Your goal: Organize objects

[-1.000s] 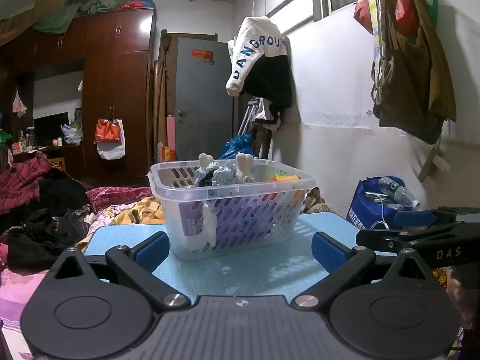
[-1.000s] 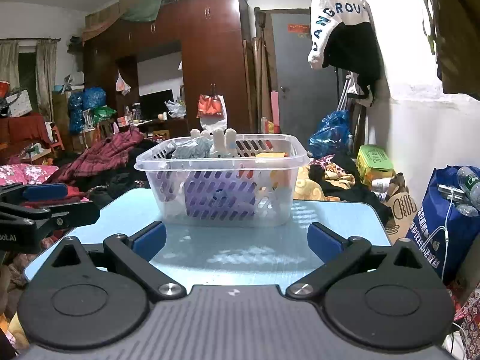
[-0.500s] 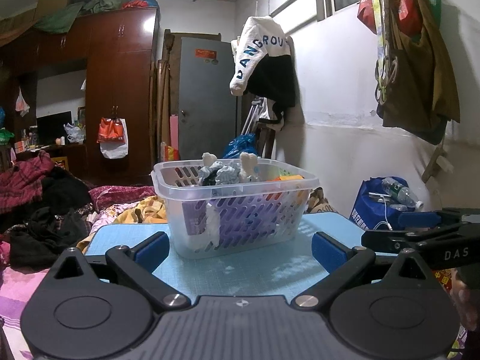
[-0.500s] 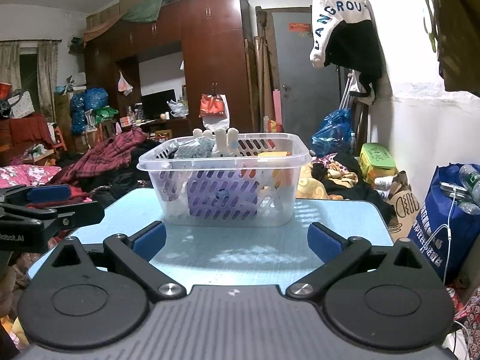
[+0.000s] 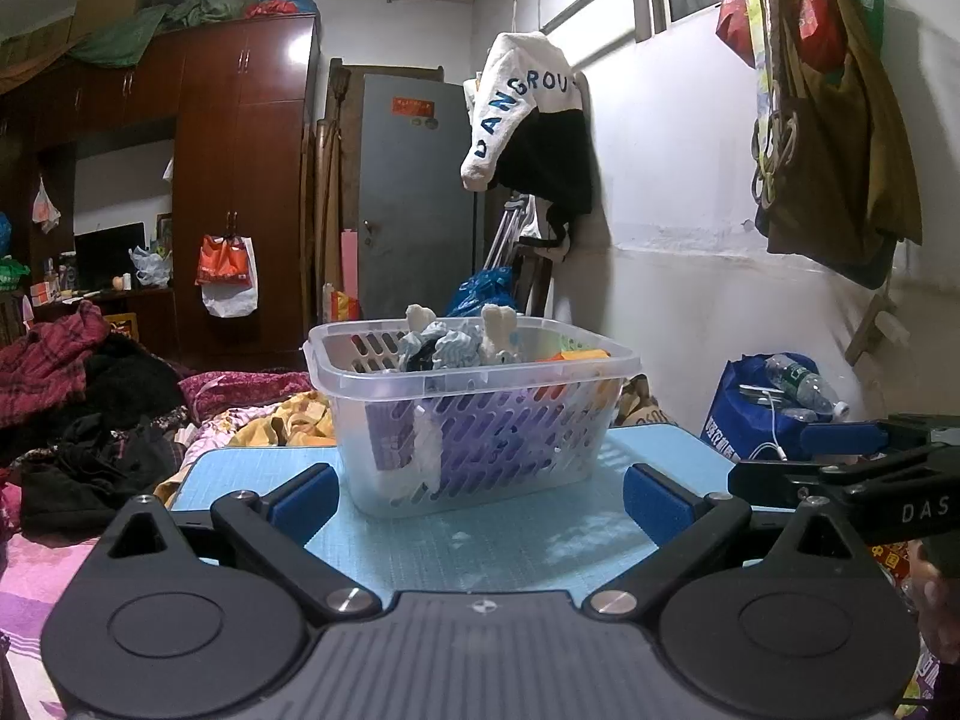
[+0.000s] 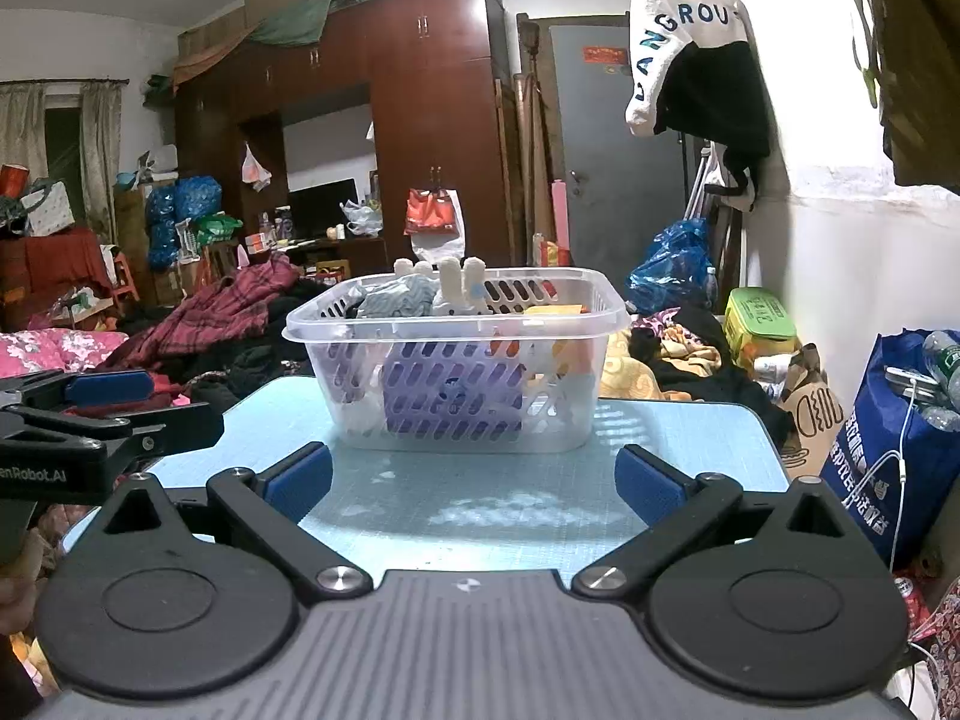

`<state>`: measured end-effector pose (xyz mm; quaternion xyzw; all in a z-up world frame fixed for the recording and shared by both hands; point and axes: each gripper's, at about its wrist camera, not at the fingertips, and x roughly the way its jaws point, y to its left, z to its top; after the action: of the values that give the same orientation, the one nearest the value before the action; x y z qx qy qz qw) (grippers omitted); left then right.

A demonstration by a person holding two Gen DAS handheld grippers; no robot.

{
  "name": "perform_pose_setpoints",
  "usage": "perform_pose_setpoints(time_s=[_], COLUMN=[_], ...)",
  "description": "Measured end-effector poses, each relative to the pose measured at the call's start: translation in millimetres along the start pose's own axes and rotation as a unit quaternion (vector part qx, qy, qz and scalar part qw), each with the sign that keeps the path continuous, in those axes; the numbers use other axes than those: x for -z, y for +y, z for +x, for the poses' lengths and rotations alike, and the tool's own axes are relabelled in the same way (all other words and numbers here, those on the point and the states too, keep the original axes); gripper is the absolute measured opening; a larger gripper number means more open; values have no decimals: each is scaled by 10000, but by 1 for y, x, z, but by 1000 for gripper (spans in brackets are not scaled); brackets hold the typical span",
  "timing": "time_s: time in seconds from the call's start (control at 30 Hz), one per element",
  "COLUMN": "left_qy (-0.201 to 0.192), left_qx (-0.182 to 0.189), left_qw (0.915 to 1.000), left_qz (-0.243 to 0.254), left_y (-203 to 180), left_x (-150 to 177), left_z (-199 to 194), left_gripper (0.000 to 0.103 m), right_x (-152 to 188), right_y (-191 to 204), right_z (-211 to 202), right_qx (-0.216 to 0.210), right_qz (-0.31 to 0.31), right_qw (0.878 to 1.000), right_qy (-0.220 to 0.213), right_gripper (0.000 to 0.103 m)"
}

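A clear plastic basket (image 5: pixel 474 420) stands on the light blue table (image 5: pixel 516 546). It holds several things: socks, a purple item, something orange. It also shows in the right wrist view (image 6: pixel 456 372). My left gripper (image 5: pixel 477 504) is open and empty, just short of the basket. My right gripper (image 6: pixel 474 480) is open and empty, also in front of the basket. The right gripper shows at the right edge of the left wrist view (image 5: pixel 840 468). The left gripper shows at the left edge of the right wrist view (image 6: pixel 90 420).
Piles of clothes (image 6: pixel 228 324) lie beyond the table on the left. A blue bag with bottles (image 6: pixel 900 432) stands to the right by the white wall. A wardrobe (image 5: pixel 240 180) and a grey door (image 5: pixel 414 192) are at the back.
Both grippers have drifted slightly; the basket sits a little more to the right in both views. Both stay open and empty.
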<state>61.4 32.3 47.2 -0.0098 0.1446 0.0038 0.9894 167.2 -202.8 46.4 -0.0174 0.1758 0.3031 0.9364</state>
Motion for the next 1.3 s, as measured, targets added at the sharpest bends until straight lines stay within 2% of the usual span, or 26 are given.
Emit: perform_pose_setpoints(time_s=[1.3], left_qy=[22], left_qx=[-22], left_qw=[10000], left_qz=[-27], left_y=[1], left_x=[1], left_z=[4], left_gripper=[102], right_x=[0], right_y=[0], right_z=[0], right_qx=[0], right_qz=[-9], right_qw=[10000], right_qy=[5], right_gripper=[103])
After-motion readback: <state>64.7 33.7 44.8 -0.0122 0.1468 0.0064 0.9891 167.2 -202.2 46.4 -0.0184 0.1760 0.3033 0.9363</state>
